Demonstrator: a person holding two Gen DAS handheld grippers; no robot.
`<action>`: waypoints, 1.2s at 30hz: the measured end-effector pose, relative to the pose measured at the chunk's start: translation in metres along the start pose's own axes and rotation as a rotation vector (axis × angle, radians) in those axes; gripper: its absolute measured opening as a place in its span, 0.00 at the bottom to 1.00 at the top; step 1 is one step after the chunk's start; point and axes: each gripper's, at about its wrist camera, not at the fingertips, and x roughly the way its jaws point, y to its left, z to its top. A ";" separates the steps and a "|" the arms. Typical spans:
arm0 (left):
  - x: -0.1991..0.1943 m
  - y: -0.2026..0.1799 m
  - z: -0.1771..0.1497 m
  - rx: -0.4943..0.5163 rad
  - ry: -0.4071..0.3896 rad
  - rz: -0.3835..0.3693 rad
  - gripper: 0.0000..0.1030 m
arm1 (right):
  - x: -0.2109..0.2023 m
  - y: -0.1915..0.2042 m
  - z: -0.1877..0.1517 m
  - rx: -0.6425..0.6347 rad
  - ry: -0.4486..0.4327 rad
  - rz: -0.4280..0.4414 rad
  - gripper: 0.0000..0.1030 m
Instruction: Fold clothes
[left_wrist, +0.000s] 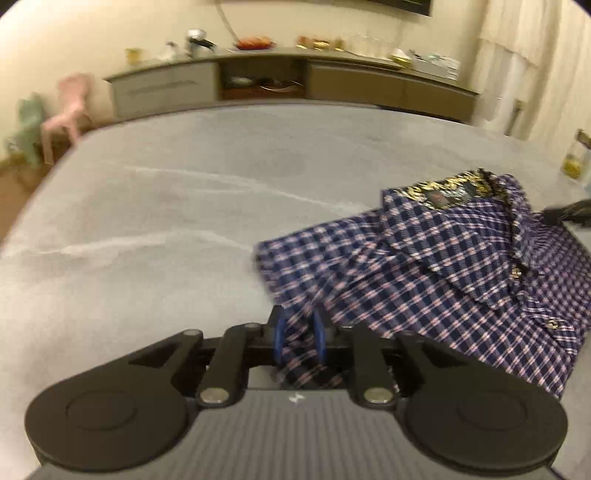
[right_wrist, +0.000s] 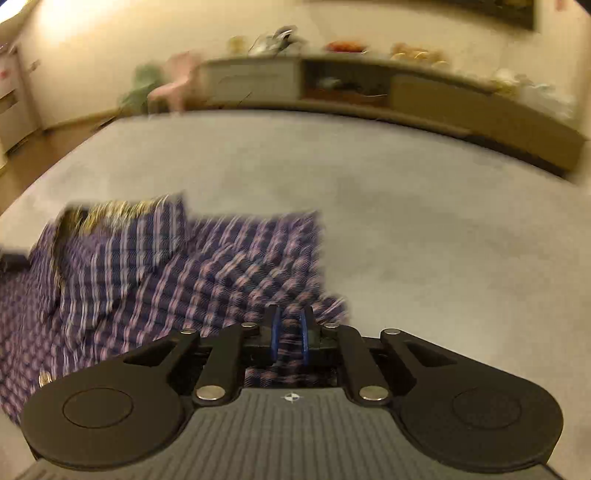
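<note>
Claws both clamp the shirt (left_wrist: 443, 266): left claw (left_wrist: 300, 334), right claw (right_wrist: 290, 330). Best to move them together, keeping the fold even on the bed (left_wrist: 147, 221).

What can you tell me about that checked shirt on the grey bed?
The shirt is woven cloth in navy, purple and pink checks, with a gold-and-black patterned collar lining and small metal buttons. It lies partly folded and rumpled on the grey bed cover, collar facing up. The left gripper and right gripper each have a fold of its near edge between their blue pads.
</note>
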 end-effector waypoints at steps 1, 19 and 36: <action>-0.015 -0.006 -0.002 0.019 -0.032 0.010 0.15 | -0.016 0.004 0.001 -0.006 -0.036 0.030 0.12; -0.041 -0.070 -0.062 0.350 0.051 -0.282 0.17 | 0.037 0.065 -0.057 -0.179 0.127 0.144 0.15; 0.044 -0.070 0.018 0.180 0.020 -0.071 0.14 | 0.103 0.043 -0.024 -0.087 0.038 -0.171 0.07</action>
